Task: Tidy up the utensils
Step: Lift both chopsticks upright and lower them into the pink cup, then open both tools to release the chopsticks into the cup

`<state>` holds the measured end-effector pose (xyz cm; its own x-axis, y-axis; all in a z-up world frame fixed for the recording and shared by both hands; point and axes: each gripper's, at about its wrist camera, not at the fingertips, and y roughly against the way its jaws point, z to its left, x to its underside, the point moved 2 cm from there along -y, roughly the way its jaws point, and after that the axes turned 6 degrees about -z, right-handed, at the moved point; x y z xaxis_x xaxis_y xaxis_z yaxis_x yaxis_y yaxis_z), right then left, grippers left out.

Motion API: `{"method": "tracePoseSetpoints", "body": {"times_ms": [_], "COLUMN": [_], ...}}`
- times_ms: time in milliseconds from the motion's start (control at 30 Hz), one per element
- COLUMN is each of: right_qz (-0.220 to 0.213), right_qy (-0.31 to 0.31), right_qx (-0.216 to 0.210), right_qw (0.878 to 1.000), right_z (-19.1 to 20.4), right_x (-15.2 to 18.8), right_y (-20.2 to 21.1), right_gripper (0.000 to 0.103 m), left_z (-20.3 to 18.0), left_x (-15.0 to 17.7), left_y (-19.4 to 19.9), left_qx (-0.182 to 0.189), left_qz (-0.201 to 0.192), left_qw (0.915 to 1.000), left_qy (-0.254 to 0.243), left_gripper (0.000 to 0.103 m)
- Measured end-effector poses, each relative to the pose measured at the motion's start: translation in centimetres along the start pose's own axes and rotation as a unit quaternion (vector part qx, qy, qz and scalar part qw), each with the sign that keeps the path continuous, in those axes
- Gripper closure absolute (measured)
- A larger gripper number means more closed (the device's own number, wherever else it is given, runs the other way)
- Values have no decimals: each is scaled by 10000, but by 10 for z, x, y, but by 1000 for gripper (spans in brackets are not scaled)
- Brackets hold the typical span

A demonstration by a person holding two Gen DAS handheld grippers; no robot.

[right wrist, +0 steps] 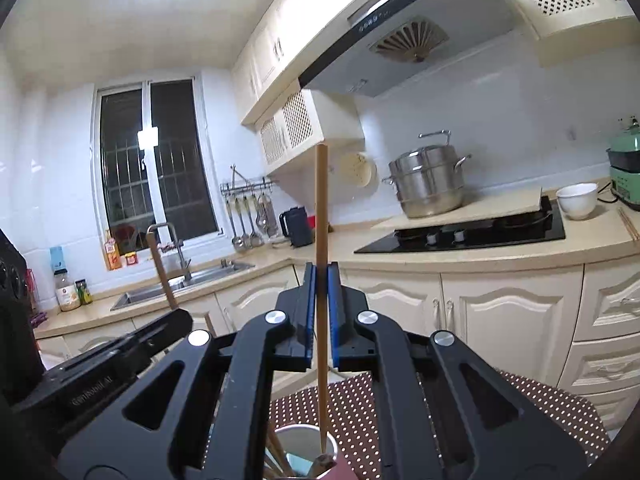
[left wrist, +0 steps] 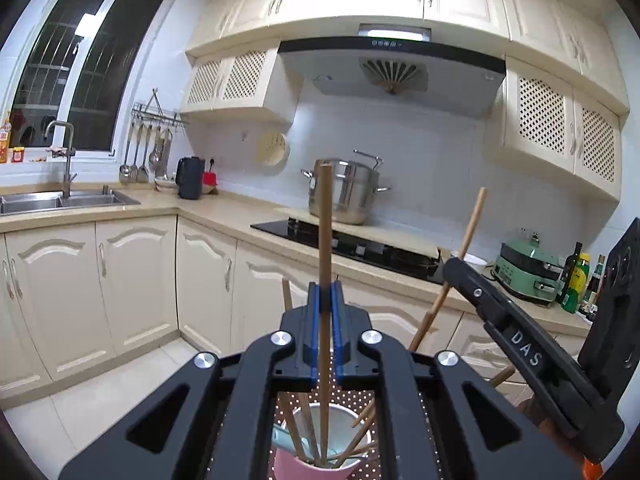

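Note:
In the left wrist view my left gripper point(left wrist: 325, 292) is shut on an upright wooden chopstick point(left wrist: 325, 220). The chopstick's lower end reaches into a pink cup point(left wrist: 296, 466) that holds several more chopsticks. To the right, the right gripper point(left wrist: 454, 266) grips a tilted chopstick point(left wrist: 472, 224). In the right wrist view my right gripper point(right wrist: 321, 276) is shut on its chopstick point(right wrist: 321, 208), whose tip points down into the cup point(right wrist: 288, 434). The left gripper point(right wrist: 180, 316) shows at the left with its chopstick point(right wrist: 160, 268).
The cup stands on a brown dotted cloth point(right wrist: 520, 400). Behind it runs a counter with a black hob point(right wrist: 480, 234), a steel steamer pot point(right wrist: 430, 184), a white bowl point(right wrist: 576, 200), a green cooker point(left wrist: 524, 272), bottles point(left wrist: 576, 280), a kettle point(left wrist: 190, 178) and a sink point(left wrist: 60, 200).

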<state>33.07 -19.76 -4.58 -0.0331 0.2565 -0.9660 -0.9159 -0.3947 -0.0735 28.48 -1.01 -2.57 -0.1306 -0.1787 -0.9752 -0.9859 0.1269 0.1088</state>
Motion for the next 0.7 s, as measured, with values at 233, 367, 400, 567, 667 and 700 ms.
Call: {"method": "tracePoseSetpoints", "body": {"times_ms": [233, 367, 400, 567, 667, 700], "right_qz": [226, 321, 339, 437, 494, 520], "right_qy": [75, 135, 149, 198, 224, 233], "right_qx": [5, 8, 7, -7, -3, 8], "right_qw": [9997, 9994, 9993, 9988, 9985, 9984], "right_z": [5, 9, 10, 15, 15, 16], "right_x": [11, 16, 17, 21, 23, 24], "right_y": [-4, -4, -4, -4, -3, -3], "right_gripper": [96, 96, 96, 96, 96, 96], "left_z": [0, -2, -2, 0, 1, 2], "left_x": [11, 15, 16, 17, 15, 14], "left_y": [-3, -4, -5, -2, 1, 3], "left_qx": [134, 167, 155, 106, 156, 176], "left_qz": [178, 310, 336, 356, 368, 354], "left_qw": [9997, 9993, 9993, 9993, 9992, 9992], "left_qy": [-24, -93, -93, -65, -8, 40], "left_gripper": [97, 96, 96, 80, 70, 68]}}
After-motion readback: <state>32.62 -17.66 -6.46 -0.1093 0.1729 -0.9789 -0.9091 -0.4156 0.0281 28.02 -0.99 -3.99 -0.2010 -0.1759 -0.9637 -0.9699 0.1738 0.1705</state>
